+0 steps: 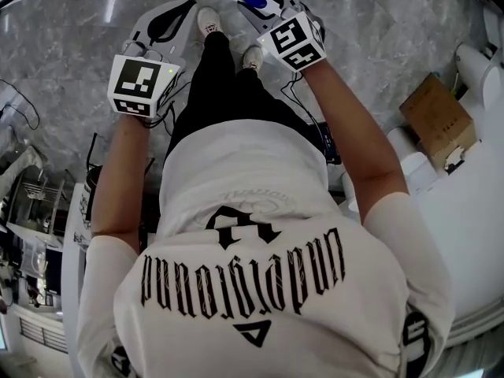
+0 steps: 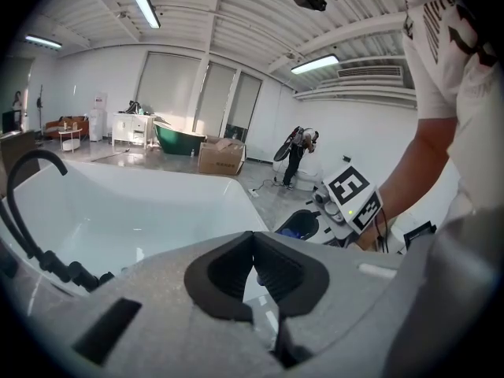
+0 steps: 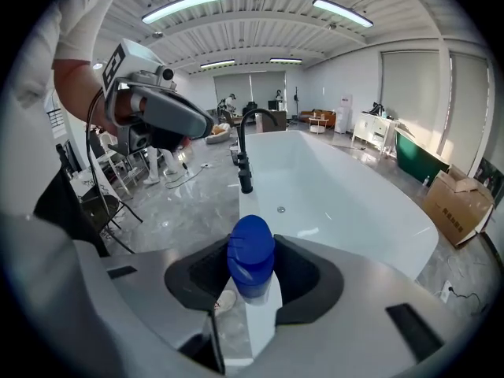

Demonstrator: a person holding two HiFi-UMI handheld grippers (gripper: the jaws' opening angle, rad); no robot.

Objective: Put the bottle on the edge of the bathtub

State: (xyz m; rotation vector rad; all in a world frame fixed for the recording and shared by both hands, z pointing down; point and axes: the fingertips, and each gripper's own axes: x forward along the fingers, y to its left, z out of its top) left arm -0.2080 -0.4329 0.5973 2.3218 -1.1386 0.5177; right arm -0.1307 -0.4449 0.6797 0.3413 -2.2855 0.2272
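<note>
Right gripper (image 3: 252,280) clamped on the blue-capped bottle (image 3: 251,250) just above the near rim of the bathtub (image 3: 339,199), left gripper (image 2: 253,268) closed and empty near that rim; set off-centre on this narrow rim, the bottle could topple into the bathtub.

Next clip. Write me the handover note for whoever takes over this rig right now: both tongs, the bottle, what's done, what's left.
Left tongs: closed, nothing in them, beside the tub.
Right tongs: shut on the blue-capped bottle.
Bottle: in the air, about over the rim of the white bathtub, not resting on it.
Done: bottle grasped and carried to the tub.
Left: lower it onto the rim, clear of the black faucet, open the right tongs, back away.
</note>
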